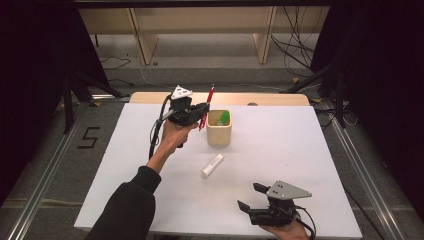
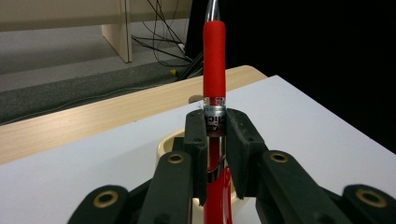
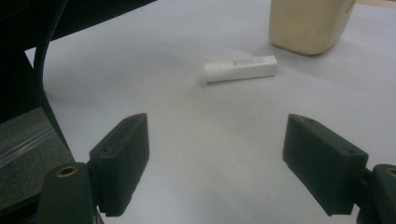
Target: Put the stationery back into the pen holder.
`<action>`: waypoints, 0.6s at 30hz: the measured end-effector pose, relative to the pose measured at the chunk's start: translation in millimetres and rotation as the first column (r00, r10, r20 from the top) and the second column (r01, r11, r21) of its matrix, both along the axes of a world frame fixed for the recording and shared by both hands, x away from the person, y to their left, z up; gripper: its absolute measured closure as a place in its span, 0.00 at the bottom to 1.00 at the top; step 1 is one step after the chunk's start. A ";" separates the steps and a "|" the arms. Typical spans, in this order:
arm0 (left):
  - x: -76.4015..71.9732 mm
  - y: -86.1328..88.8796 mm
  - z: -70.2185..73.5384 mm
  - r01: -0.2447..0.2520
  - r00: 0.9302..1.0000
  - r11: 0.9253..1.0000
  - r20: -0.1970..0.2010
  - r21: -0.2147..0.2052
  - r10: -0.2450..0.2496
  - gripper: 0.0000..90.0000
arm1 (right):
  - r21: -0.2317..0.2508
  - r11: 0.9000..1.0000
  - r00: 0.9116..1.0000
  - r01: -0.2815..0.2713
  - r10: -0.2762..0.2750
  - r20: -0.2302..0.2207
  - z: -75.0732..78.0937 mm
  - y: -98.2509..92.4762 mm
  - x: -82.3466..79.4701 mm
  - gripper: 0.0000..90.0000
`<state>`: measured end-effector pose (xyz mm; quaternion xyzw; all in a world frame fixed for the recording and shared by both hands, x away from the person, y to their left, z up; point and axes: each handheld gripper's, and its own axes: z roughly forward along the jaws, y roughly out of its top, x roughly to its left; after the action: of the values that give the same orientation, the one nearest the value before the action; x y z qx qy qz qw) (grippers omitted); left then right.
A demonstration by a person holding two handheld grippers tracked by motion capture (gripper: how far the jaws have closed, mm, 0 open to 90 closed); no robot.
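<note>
Clamping a red pen (image 2: 214, 70), left tool (image 1: 202, 116), beside cup (image 1: 219, 134), right tool (image 3: 229, 163) apart.

Bright, evenly lit white tabletop (image 1: 280, 150); dark surroundings, soft overall focus.

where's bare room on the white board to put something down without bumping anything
Free: the wide right stretch of the white board beyond the cream cup, and the near-left area beside the sleeve. Crowded: the middle, where the left hand-held gripper holds the red pen by the cup, the white tube below, and the open right hand-held gripper.
</note>
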<state>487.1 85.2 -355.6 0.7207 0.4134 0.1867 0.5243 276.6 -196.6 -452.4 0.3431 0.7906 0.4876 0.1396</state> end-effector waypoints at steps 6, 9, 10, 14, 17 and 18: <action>6.2 -14.1 3.3 0.009 1.000 1.000 0.017 0.011 -0.009 0.87 | 0.008 1.000 1.000 -0.004 0.004 -0.001 0.2 -0.6 0.1 0.26; 10.8 -20.2 0.8 0.012 1.000 0.999 0.022 0.030 -0.012 0.87 | 0.005 1.000 1.000 -0.002 0.002 -0.006 -0.2 -0.8 0.3 0.26; 12.6 -21.9 -0.3 0.010 1.000 1.000 0.021 0.029 -0.011 0.87 | 0.008 1.000 1.000 -0.003 0.003 -0.007 -0.1 -0.7 0.0 0.26; 20.2 -26.3 -2.7 -0.005 1.000 1.000 0.021 0.022 0.004 0.87 | 0.009 1.000 1.000 -0.003 0.003 -0.006 -0.1 -0.4 -0.1 0.26; 25.3 -28.8 -3.5 -0.020 1.000 1.000 0.018 0.013 0.020 0.88 | 0.011 1.000 1.000 -0.004 0.005 -0.004 0.0 0.0 -0.5 0.26; 26.3 -30.0 -3.3 -0.018 1.000 1.000 0.017 0.011 0.018 0.88 | 0.011 1.000 1.000 -0.006 0.006 -0.005 0.1 -0.2 -0.5 0.26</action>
<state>513.4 55.2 -358.8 0.7181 0.4147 0.1997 0.5220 276.2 -196.8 -452.3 0.3430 0.7892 0.4915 0.1342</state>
